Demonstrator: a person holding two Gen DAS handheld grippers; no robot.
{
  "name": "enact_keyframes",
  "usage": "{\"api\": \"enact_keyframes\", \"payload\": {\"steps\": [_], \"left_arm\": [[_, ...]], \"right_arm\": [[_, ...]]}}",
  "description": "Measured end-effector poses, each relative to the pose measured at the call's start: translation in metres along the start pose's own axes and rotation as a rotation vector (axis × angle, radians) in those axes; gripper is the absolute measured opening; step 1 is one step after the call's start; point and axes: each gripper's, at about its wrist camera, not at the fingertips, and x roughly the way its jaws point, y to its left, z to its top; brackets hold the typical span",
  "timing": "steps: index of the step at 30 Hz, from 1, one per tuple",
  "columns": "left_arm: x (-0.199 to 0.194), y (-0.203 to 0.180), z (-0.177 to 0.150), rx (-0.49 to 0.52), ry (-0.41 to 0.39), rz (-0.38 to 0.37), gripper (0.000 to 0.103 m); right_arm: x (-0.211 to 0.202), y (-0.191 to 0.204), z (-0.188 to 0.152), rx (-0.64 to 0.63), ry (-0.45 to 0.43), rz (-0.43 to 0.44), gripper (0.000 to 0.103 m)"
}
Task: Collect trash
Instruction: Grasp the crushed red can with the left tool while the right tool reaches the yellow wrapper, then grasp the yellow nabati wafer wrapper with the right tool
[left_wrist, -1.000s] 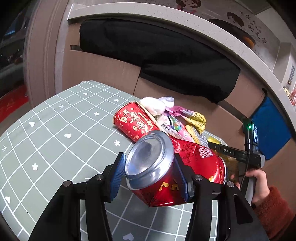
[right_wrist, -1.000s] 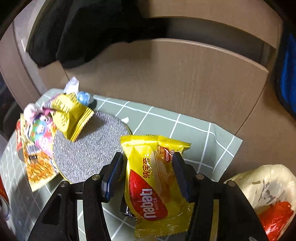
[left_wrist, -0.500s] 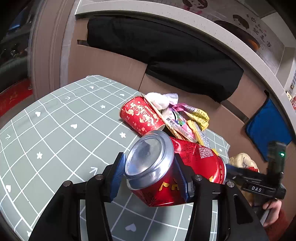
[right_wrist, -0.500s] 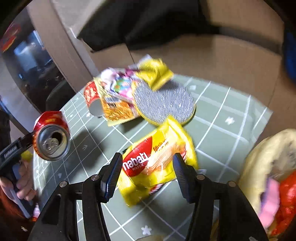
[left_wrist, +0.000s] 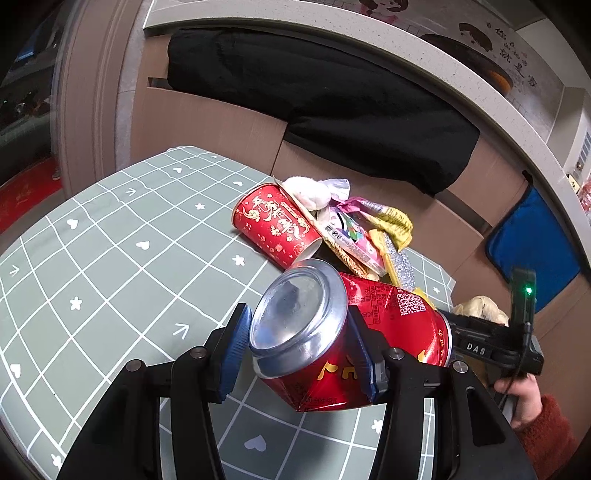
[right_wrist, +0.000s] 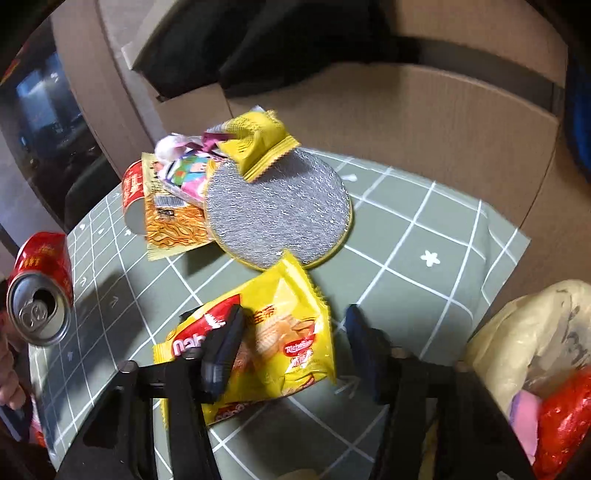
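Note:
My left gripper (left_wrist: 299, 343) is shut on a dented red drink can (left_wrist: 373, 328) and holds it above the table; the can also shows at the left of the right wrist view (right_wrist: 40, 291). My right gripper (right_wrist: 295, 343) is open over a yellow Nabati wafer packet (right_wrist: 258, 347) that lies on the green checked tablecloth (right_wrist: 424, 236); its left finger lies across the packet. A pile of trash sits further back: a red paper cup (left_wrist: 275, 225), snack wrappers (right_wrist: 177, 206) and a round silver-glitter disc (right_wrist: 277, 210). A cream trash bag (right_wrist: 535, 347) with red and pink trash stands at the right.
Brown cardboard panels (left_wrist: 207, 122) with a black cloth (left_wrist: 332, 99) draped over them stand behind the table. A blue pad (left_wrist: 532, 240) hangs at the right. The table's right edge (right_wrist: 513, 254) is beside the trash bag.
The right gripper has opened and the wafer packet has dropped onto the tablecloth. The left gripper has kept the can and shifted slightly over the table.

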Motion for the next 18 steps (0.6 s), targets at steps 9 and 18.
{"api": "enact_keyframes", "payload": {"steps": [9, 18], "left_arm": [[-0.031, -0.038, 0.017, 0.098, -0.109, 0.011, 0.052], [-0.064, -0.079, 0.034, 0.144, -0.197, -0.014, 0.052]], "right_arm": [[-0.088, 0.041, 0.004, -0.124, -0.210, -0.116, 0.003], [-0.170, 0.039, 0.006, -0.115, -0.350, -0.133, 0.004]]}}
